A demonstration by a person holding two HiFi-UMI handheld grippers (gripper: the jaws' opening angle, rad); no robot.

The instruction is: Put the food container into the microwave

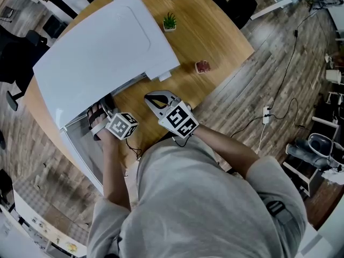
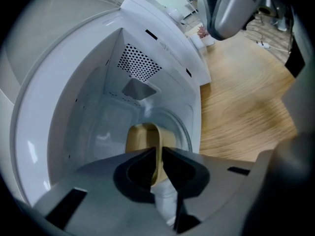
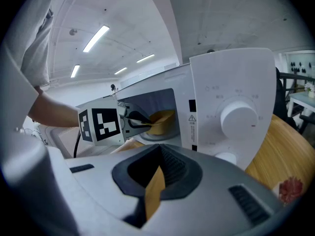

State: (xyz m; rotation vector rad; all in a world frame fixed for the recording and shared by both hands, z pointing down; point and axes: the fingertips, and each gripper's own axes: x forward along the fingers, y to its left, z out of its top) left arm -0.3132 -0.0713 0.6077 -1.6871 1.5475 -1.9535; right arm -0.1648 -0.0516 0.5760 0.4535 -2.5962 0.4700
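Being catalogued: one food container [image 2: 141,139], tan and thin-walled. It is being held inside the open cavity of the microwave [image 1: 107,52], over the glass turntable [image 2: 183,132]. Whether its base is touching the glass cannot be told.

Left gripper [image 2: 158,154]: being held within the cavity, its jaws closed on the container's near rim, which is being pinched edge-on between them.

Right gripper [image 3: 156,173]: being held outside, in front of the microwave near the control dial [image 3: 238,118]. Its jaws are standing narrowly apart and nothing is being gripped. Only the wood of the table [image 1: 215,31] is showing through the gap.

Door [image 1: 83,155]: being left swung open on the person's left.

Step in hand, as judged: the container is being set down on the turntable.
- The container is best lowered slowly and level until its base is being borne by the glass near the centre.
- The pinch is best released only then.
- One rim alone is being gripped, so sagging or twisting at the far end is to be guarded against.
- The jaws are best drawn straight back along the line of approach, clear of the cavity walls and door.

Orientation: the long axis is being presented from the jaws away into the cavity, toward the back wall. In the right gripper view the far end is being shown slightly raised, with the mouth judged to be facing upward.
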